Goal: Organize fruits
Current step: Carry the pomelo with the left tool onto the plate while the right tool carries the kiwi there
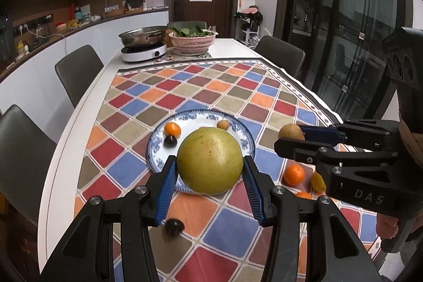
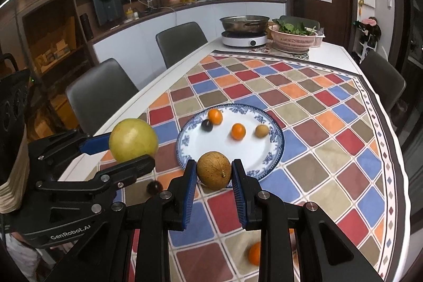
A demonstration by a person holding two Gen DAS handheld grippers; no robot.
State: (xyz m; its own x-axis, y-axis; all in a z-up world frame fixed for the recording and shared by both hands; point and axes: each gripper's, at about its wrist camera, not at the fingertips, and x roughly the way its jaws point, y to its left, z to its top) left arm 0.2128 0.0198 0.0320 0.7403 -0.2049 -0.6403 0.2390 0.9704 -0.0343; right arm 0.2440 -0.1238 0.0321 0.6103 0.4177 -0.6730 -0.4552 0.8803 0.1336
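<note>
Pomelo (image 1: 210, 160): round, yellow-green, smooth; kiwi (image 2: 214, 170): brown, oval, small

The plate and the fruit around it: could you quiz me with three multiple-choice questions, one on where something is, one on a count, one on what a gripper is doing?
1. Where is the dark plum that is off the plate?
A. on the tablecloth near the left gripper
B. in the pink basket
C. on a chair

2. How many fruits lie on the plate?
A. one
B. four
C. seven

3. What is the right gripper doing?
A. hanging open and empty
B. clamped on a brown kiwi
C. clamped on a spoon

Answers: 1 A, the plum sits on the tablecloth below the left gripper. 2 B, two oranges, one dark plum and one small tan fruit. 3 B, both pads press the kiwi.
</note>
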